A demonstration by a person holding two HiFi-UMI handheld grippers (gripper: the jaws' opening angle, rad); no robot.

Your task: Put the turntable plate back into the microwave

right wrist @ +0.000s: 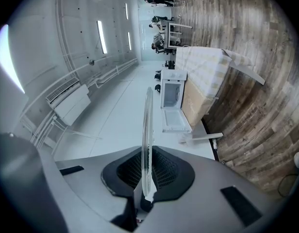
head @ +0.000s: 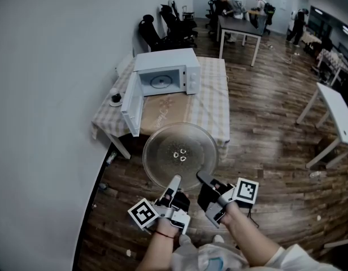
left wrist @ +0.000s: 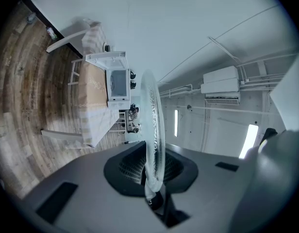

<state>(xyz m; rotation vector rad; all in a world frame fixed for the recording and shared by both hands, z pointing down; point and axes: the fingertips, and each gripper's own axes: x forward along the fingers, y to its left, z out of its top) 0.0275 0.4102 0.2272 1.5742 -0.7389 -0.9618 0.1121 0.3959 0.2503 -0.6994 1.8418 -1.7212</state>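
Note:
A round clear glass turntable plate [head: 179, 154] hangs flat in the air in front of the table, held by its near rim. My left gripper [head: 175, 180] is shut on the plate's rim at the lower left, and my right gripper [head: 201, 178] is shut on it at the lower right. In the left gripper view the plate [left wrist: 153, 130] stands edge-on between the jaws; the right gripper view shows the plate [right wrist: 147, 140] the same way. The white microwave [head: 165, 73] stands on the table with its door [head: 131, 104] swung open to the left; a roller ring lies on its floor.
The table [head: 211, 103] has a checked cloth and a brown mat in front of the microwave. A small dark object on a white dish [head: 115, 97] sits at the table's left edge. A wall runs along the left. White tables [head: 339, 117] stand right, desks and people far back.

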